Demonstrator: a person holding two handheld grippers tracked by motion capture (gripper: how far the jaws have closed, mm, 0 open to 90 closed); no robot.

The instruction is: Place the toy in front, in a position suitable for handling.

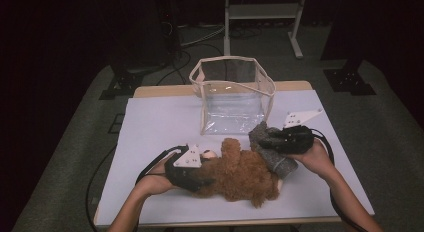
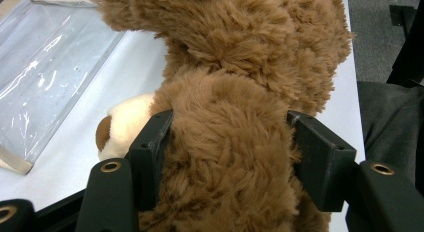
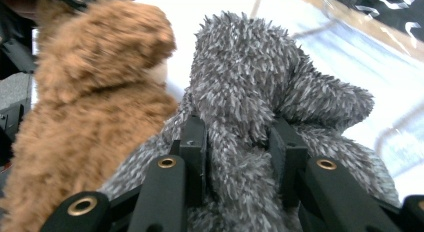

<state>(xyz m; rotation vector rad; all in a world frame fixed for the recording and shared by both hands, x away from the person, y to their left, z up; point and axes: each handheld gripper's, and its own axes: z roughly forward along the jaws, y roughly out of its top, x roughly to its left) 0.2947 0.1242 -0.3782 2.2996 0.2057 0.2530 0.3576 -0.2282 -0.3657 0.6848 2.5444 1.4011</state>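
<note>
A brown plush bear (image 1: 240, 174) lies on the white table cover, its cream muzzle (image 2: 125, 124) turned toward the clear bag. My left gripper (image 1: 192, 173) is shut on the bear's brown fur (image 2: 225, 157), with a black jaw pressed in on each side. A grey fuzzy plush toy (image 1: 270, 144) lies against the bear's right side. My right gripper (image 1: 282, 138) is shut on a fold of that grey plush (image 3: 240, 127), and the brown bear (image 3: 95, 102) sits just left of it in the right gripper view.
A clear plastic bag with a cream-trimmed rim (image 1: 232, 89) stands open at the back middle of the table. The table's front edge (image 1: 230, 223) runs just below the bear. A white metal stand (image 1: 262, 17) and cables are on the floor behind.
</note>
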